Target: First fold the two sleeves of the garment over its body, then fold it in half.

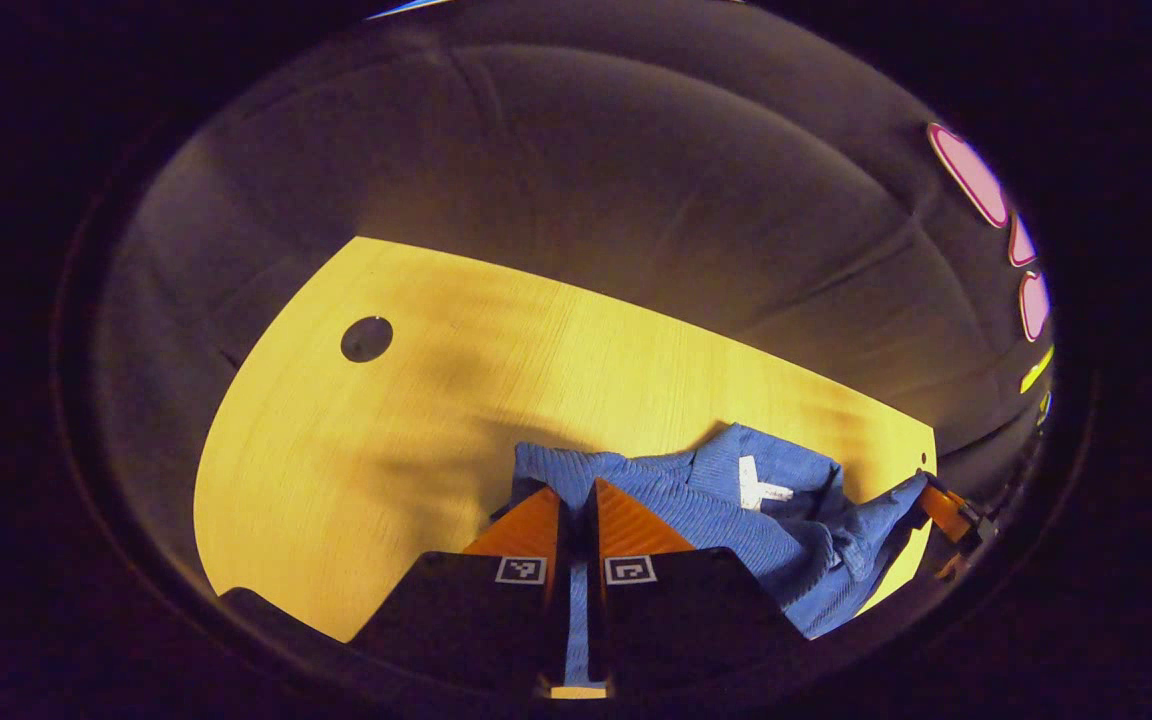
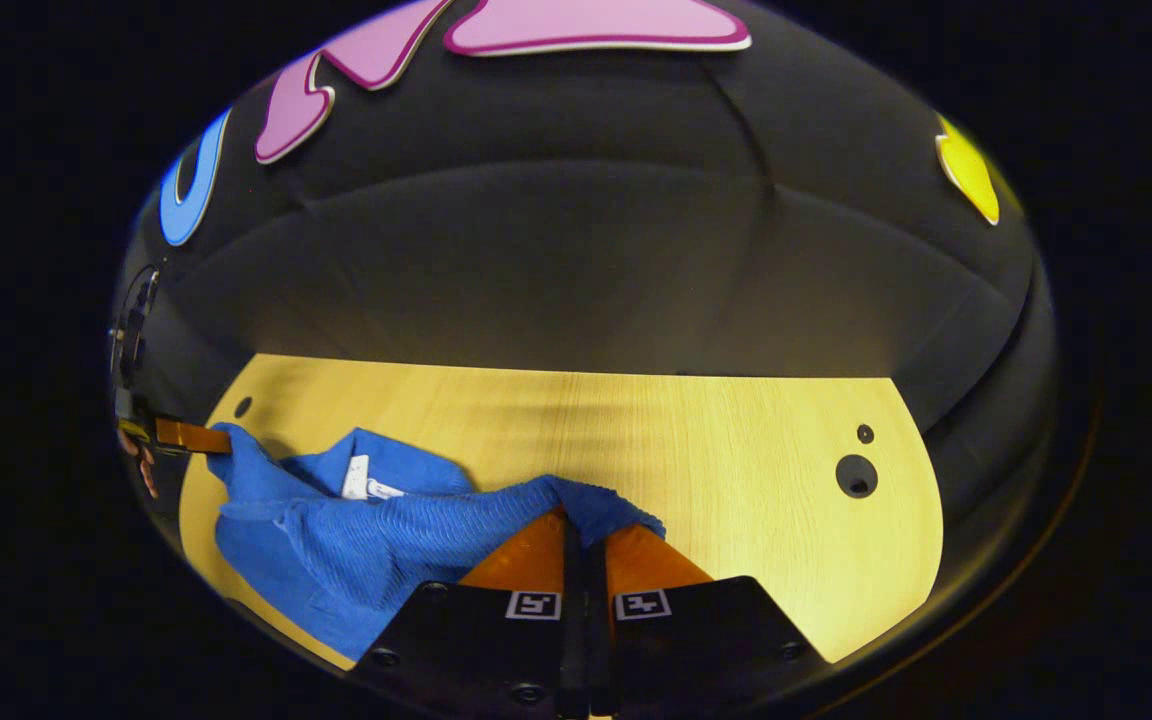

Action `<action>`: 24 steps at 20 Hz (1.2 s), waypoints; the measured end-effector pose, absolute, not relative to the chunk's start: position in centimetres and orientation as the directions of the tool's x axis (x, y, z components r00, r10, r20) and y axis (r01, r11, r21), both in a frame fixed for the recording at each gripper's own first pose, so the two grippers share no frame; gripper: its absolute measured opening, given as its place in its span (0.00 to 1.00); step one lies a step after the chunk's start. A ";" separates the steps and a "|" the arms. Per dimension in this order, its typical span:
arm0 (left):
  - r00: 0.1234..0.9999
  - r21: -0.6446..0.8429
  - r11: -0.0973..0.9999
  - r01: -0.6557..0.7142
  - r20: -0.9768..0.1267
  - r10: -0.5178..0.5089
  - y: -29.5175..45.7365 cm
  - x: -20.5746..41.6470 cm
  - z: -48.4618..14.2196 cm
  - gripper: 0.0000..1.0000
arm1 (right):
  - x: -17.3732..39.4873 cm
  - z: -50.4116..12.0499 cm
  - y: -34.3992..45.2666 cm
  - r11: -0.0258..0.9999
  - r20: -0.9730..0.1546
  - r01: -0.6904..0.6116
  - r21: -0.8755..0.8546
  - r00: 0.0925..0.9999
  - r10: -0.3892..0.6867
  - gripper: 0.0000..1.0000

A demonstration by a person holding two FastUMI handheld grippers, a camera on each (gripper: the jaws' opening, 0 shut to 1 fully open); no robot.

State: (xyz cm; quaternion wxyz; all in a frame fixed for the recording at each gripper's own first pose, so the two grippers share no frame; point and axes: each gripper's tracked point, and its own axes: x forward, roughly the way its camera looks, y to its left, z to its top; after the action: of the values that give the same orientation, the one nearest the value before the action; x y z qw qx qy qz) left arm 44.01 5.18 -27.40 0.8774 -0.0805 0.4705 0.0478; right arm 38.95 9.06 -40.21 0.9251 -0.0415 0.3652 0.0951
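A blue ribbed garment [image 1: 736, 520] with a white neck label [image 1: 758, 485] is held up, bunched, over the wooden table [image 1: 386, 450]. My left gripper [image 1: 576, 490] is shut on one edge of it, cloth pinched between the fingers. In the right gripper view my right gripper [image 2: 576, 520] is shut on another edge of the garment [image 2: 376, 540], which sags to the left between the two grips. The other gripper [image 2: 186, 435] shows at the far left there, holding the cloth's corner; in the left gripper view the right gripper [image 1: 941, 505] shows at the far right.
The table has a round cable hole [image 1: 367, 339] on one side and another hole [image 2: 856, 476] with a smaller one beside it. Black cloth walls stand behind the table's far edge. A hand [image 2: 141, 465] shows behind the far gripper.
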 end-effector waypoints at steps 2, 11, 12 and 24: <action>0.546 -0.022 0.986 -0.164 -0.835 0.072 6.2 44.4 -28.0 0.24 | 39.4 -40.4 9.9 0.969 -0.664 -0.245 -0.042 0.732 0.156 0.12; 0.694 0.097 0.983 -0.155 -0.697 0.178 4.7 44.8 -25.1 0.78 | 38.3 -34.3 11.2 0.965 -0.532 -0.244 -0.091 0.831 0.160 1.00; 0.710 0.104 0.987 -0.126 -0.685 0.163 4.3 44.4 -24.8 0.78 | 37.9 -33.3 11.2 0.968 -0.501 -0.238 -0.085 0.849 0.164 0.99; 0.892 0.141 0.990 0.002 -0.447 0.062 -1.8 35.6 -17.1 0.78 | 24.6 -18.5 10.1 0.971 -0.179 -0.213 -0.112 0.965 0.191 0.98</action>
State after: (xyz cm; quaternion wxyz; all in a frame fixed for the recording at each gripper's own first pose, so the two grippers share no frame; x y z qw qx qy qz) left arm 35.55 -1.84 -17.09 0.9703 0.0688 0.2316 0.0156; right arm 24.56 10.09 -18.47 0.9891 -0.0651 0.0840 0.1020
